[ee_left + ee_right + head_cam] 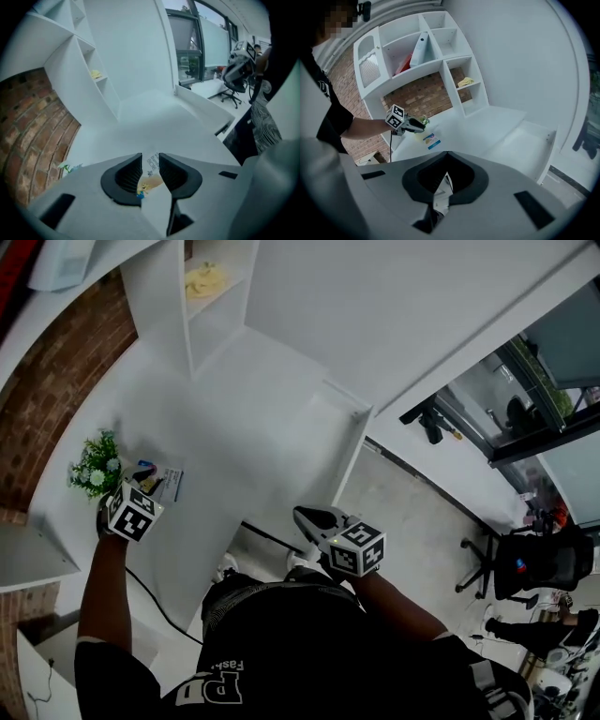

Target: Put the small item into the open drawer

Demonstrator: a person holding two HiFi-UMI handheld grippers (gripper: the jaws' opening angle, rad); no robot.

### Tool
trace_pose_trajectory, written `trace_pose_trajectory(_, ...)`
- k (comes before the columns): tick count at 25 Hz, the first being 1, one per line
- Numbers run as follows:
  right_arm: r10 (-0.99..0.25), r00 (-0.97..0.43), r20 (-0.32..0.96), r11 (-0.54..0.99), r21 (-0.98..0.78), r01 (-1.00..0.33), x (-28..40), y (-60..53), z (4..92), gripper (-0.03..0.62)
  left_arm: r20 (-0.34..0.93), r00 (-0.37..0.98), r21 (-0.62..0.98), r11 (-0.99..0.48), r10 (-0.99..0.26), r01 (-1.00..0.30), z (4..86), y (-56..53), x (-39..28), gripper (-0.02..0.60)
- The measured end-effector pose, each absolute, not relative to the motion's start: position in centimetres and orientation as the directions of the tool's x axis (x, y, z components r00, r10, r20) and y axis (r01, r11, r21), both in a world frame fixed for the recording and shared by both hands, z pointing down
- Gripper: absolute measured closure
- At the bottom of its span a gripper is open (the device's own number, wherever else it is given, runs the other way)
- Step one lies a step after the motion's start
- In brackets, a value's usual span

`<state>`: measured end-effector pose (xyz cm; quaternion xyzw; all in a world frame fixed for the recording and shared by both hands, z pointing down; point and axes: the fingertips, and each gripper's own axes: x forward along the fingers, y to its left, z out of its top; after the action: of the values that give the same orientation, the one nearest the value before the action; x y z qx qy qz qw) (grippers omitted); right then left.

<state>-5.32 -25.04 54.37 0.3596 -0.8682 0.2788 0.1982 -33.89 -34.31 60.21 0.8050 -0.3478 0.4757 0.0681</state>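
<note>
The small item, a flat printed packet [167,482], lies on the white desk beside a small plant. My left gripper [142,487] hovers just over it with its jaws a little apart. In the left gripper view the packet [151,172] shows through the gap of the left gripper [150,158], and no pad presses on it. From the right gripper view the packet [431,140] lies flat just past the left gripper [420,125]. The open drawer [354,427] juts from the desk's right part, seen as a white tray [544,137]. My right gripper [304,515] hangs shut and empty near the desk's front edge.
A potted plant [94,465] stands left of the packet. White shelves [440,51] rise at the back, with a yellow object [204,279] in one cubby. A brick wall [33,122] lies behind. An office chair [534,563] stands on the floor to the right.
</note>
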Motion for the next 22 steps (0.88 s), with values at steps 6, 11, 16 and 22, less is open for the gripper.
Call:
trace_pose_trajectory(6, -0.498, -0.685, 0.532, 0.615, -0.34, -0.712, -7.9, -26.1, 53.9, 0.589, 0.927, 0.26, -0.178, -0.928, -0.269, -0.326, 65.1, -33.1, -33.3, 0.454)
trace_pose_trajectory(11, -0.483, -0.696, 0.532, 0.631, -0.339, -0.697, -9.4, -26.0, 53.6, 0.589, 0.966, 0.205, -0.12, -0.976, -0.156, -0.18, 67.9, -33.6, -33.7, 0.377)
trace_pose_trajectory(16, -0.495, -0.679, 0.542, 0.61, -0.34, -0.716, -9.3, -25.7, 53.8, 0.589, 0.989, 0.145, -0.024, -0.999, -0.027, -0.026, 69.5, -33.1, -34.2, 0.318)
trace_pose_trajectory(22, -0.519, -0.65, 0.555, 0.575, -0.336, -0.746, -8.3, -25.4, 54.0, 0.589, 0.997, 0.07, 0.031, -0.994, 0.038, 0.107, 70.9, -33.5, -34.8, 0.231)
